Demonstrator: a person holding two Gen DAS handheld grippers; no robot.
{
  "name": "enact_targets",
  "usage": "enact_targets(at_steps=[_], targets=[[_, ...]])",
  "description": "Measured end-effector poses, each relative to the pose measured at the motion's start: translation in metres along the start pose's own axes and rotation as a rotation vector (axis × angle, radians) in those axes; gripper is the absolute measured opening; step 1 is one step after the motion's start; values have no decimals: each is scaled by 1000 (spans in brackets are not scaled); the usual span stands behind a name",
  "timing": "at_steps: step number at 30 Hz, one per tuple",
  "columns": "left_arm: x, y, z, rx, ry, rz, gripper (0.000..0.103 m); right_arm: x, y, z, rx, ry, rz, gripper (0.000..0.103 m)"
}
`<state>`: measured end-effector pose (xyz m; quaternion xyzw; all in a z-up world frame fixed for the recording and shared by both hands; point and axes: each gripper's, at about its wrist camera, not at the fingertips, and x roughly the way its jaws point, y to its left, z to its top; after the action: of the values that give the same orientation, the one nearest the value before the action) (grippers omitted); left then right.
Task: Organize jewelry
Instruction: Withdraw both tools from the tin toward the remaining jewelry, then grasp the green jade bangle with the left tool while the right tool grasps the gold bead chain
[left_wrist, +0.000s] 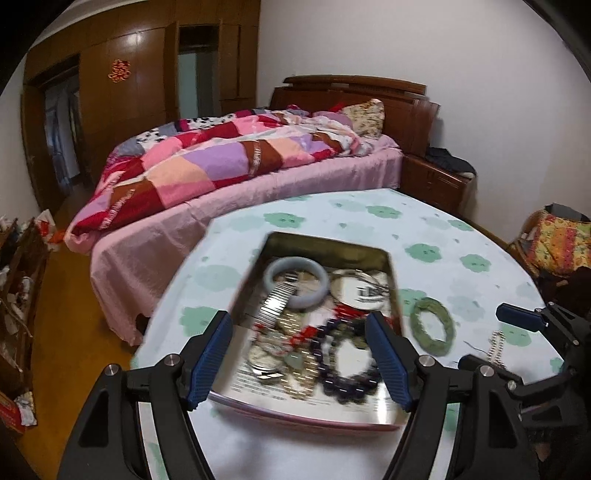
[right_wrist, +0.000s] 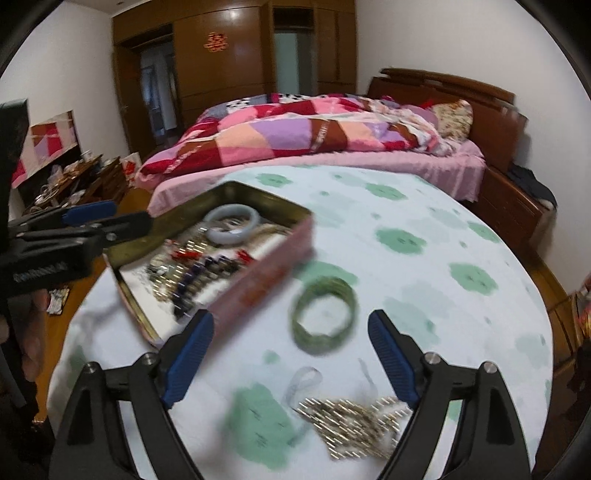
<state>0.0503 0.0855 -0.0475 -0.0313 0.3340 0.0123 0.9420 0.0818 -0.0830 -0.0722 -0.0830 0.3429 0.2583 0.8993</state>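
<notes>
Fingers (right_wrist: 391, 354) flank a beaded piece (right_wrist: 354, 424), which the left view barely shows.

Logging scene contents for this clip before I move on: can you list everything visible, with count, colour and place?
tin box: one, metal inside, pink outside, open on the table
pale bangle: one, bluish grey, inside the tin at its far end
dark bead bracelet: one, purple, inside the tin at its near end
metal watch band: one, silver, inside the tin
green bangle: one, green, on the cloth beside the tin
beaded piece: one, silver-gold, on the cloth nearest the right gripper
tablecloth: one, white with green flowers, covering the table
bed: one, pink sheet, patchwork quilt, behind the table
wardrobe: one, brown wood, far wall
left gripper: blue pads, open over the tin
right gripper: blue pads, open, nothing between them
</notes>
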Motion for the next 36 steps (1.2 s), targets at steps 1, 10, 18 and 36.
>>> enact_targets(at_steps=[1, 10, 18, 36], targets=[[0, -5, -2, 7, 2, -10, 74, -2, -8, -4, 17, 4, -14, 89], [4, -55, -16, 130, 55, -43, 74, -22, -41, -35, 68, 37, -77, 89], [2, -86, -19, 206, 55, -85, 74, -17, -48, -54, 86, 80, -72, 89], [24, -103, -20, 218, 107, -121, 74, -6, -59, -57, 84, 124, -66, 12]])
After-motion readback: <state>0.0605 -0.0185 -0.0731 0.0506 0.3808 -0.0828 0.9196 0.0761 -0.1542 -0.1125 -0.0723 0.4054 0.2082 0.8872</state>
